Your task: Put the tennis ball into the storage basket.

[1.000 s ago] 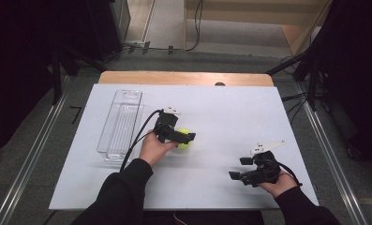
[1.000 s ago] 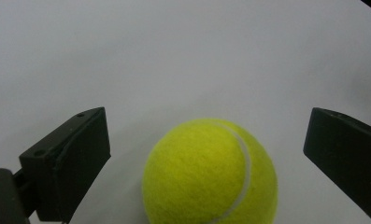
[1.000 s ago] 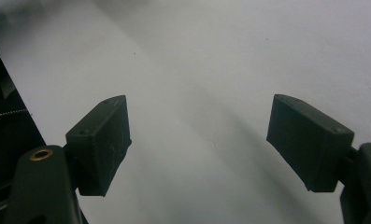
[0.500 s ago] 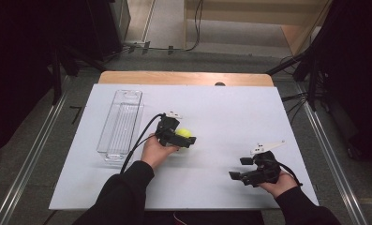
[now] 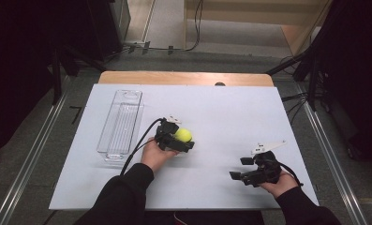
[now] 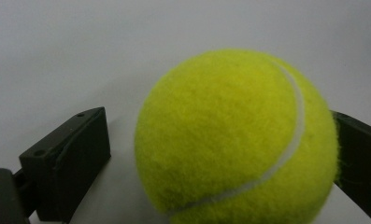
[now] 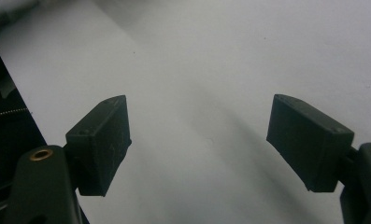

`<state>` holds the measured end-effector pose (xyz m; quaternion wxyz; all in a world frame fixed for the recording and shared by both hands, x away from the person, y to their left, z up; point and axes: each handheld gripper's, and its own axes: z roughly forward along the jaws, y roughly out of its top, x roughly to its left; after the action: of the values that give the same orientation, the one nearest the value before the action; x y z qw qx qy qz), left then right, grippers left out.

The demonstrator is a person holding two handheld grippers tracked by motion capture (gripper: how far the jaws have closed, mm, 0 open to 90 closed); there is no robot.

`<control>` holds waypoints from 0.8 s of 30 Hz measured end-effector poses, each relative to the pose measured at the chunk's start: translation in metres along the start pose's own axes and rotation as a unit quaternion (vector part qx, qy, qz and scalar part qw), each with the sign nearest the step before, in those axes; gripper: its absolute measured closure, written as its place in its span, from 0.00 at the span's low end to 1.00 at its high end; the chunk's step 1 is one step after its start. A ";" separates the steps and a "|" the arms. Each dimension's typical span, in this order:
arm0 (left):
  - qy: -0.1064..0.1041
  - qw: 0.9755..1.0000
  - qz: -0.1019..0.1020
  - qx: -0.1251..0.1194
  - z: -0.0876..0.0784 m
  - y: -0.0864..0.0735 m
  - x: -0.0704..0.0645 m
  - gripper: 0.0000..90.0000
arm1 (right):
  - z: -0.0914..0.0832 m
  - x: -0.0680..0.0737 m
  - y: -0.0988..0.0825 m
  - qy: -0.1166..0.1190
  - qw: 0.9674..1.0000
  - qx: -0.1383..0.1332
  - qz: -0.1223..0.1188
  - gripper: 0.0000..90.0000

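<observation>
Between the jaws of the left gripper [image 5: 182,141] sits a ball [image 5: 183,135], not yet pinched, probably for the tray [image 5: 120,123], while the right gripper [image 5: 242,168] rests spread.

Fuzzy yellow felt on the tennis ball [image 6: 237,140], napped and matt, crossed by a smooth, paler white seam. Matt black plastic on the jaws of the left gripper [image 5: 183,140], faintly scuffed, with small screw recesses. Same dull black plastic on the right gripper [image 7: 211,149], brass-coloured metal inserts near the base, pads slightly dusty. Clear glossy plastic for the ribbed tray [image 5: 120,123] near the left edge of the surface, catching highlights along its rim. Smooth matt white sheet over the table [image 5: 230,108], paper-like, without sheen. Pale wood, satin finish, along the far edge [image 5: 183,78]. Dark matt cloth on the sleeves [image 5: 122,197].
</observation>
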<state>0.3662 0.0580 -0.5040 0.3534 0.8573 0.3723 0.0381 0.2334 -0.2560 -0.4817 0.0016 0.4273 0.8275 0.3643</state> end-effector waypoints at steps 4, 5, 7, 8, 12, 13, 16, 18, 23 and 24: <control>0.010 1.000 0.008 -0.007 0.000 -0.002 -0.001 0.05 | 0.001 0.000 0.000 0.000 1.000 0.000 -0.002 0.22; 0.014 1.000 0.014 -0.009 -0.001 -0.003 -0.001 0.07 | 0.001 0.001 0.000 0.000 1.000 0.002 -0.003 0.22; 0.022 0.999 0.019 -0.012 -0.001 -0.005 -0.002 0.09 | 0.001 0.001 0.000 0.002 1.000 0.002 -0.005 0.22; 0.024 0.999 0.020 -0.012 -0.001 -0.005 -0.002 0.10 | 0.001 0.001 0.000 0.002 1.000 0.002 -0.004 0.22; 0.013 1.000 0.019 -0.019 -0.002 -0.005 -0.003 0.18 | 0.001 0.000 0.000 0.001 1.000 0.002 -0.003 0.22; 0.004 1.000 0.015 -0.023 -0.002 -0.006 -0.004 0.24 | 0.001 0.000 0.001 0.001 1.000 0.002 -0.003 0.22; 0.010 0.999 0.025 -0.023 -0.001 -0.006 -0.007 0.28 | 0.001 0.000 0.000 -0.001 1.000 0.001 -0.001 0.22; 0.007 1.000 0.020 -0.023 -0.002 -0.006 -0.006 0.28 | 0.000 -0.001 0.000 -0.002 1.000 -0.001 -0.001 0.22; 0.004 1.000 0.020 -0.022 -0.002 -0.005 -0.006 0.29 | 0.000 -0.001 0.000 -0.002 1.000 0.000 0.000 0.22; 0.003 1.000 0.019 -0.021 -0.002 -0.005 -0.005 0.29 | 0.000 -0.001 0.000 -0.002 1.000 0.000 -0.001 0.22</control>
<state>0.3583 0.0581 -0.5049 0.3696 0.8565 0.3560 0.0558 0.2340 -0.2562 -0.4820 0.0036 0.4271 0.8279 0.3636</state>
